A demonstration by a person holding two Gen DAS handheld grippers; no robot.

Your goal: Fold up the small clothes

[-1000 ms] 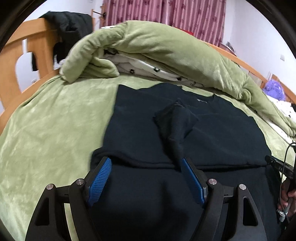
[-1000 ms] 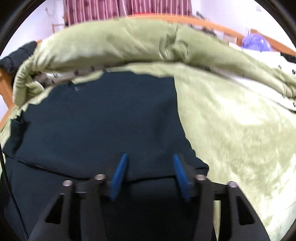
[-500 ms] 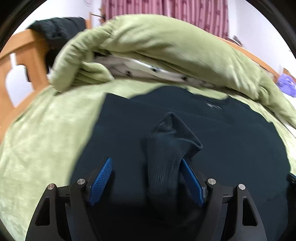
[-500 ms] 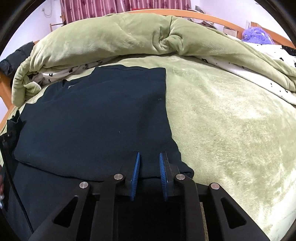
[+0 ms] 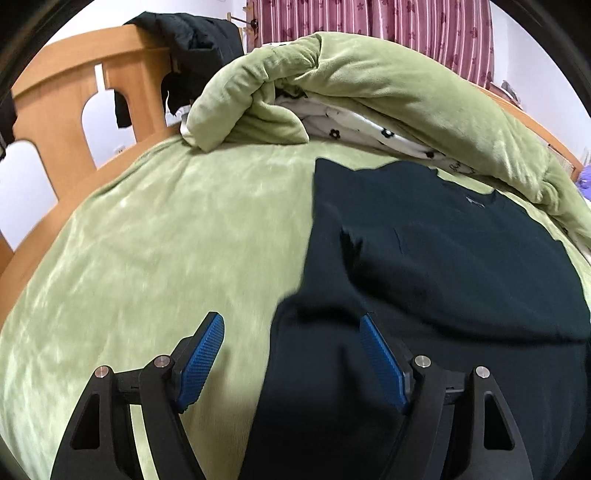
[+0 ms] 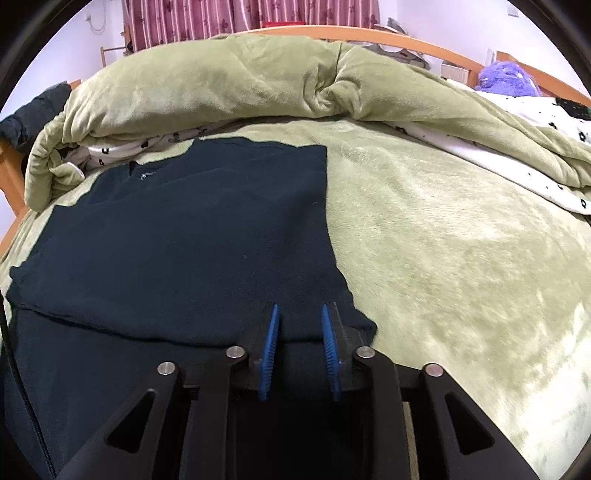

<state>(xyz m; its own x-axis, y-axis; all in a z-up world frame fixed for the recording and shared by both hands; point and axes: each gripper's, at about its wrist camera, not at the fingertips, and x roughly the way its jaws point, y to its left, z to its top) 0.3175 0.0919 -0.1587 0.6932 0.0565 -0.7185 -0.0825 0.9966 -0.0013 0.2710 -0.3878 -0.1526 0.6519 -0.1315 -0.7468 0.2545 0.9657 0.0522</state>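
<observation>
1. Left wrist view: the left gripper (image 5: pixel 291 354) is spread wide, nothing pinched; its left pad hangs over the green bed cover (image 5: pixel 166 240), its right pad over dark cloth.
2. The dark navy top (image 5: pixel 424 258) fills the 3 o'clock half of this view, its side edge running from 12 o'clock down between the pads. A folded-over layer lies across it, with a small crease near the middle.
3. At 12 o'clock, a bunched green duvet (image 5: pixel 369 81) rolls along the far side of the bed, its white flower-print lining (image 5: pixel 369 129) peeking out, right against the top's collar end.
4. At 10 o'clock, a wooden bed end (image 5: pixel 74 99) with a black garment (image 5: pixel 192 40) draped over it. Striped pink curtains (image 5: pixel 369 22) behind.
5. Right wrist view: the right gripper (image 6: pixel 298 332) has its blue pads a narrow gap apart, parted a little just now after closing, at the folded edge of the top (image 6: pixel 184 240). Cloth sits in the gap; whether the pads press on it, I cannot tell.
6. Here the top spreads from 9 o'clock to centre, its right edge straight, bare cover from there to 3 o'clock.
7. The duvet (image 6: pixel 240 85) blocks the far side here too; a purple bundle (image 6: pixel 502 75) sits at 1 o'clock beyond it.
</observation>
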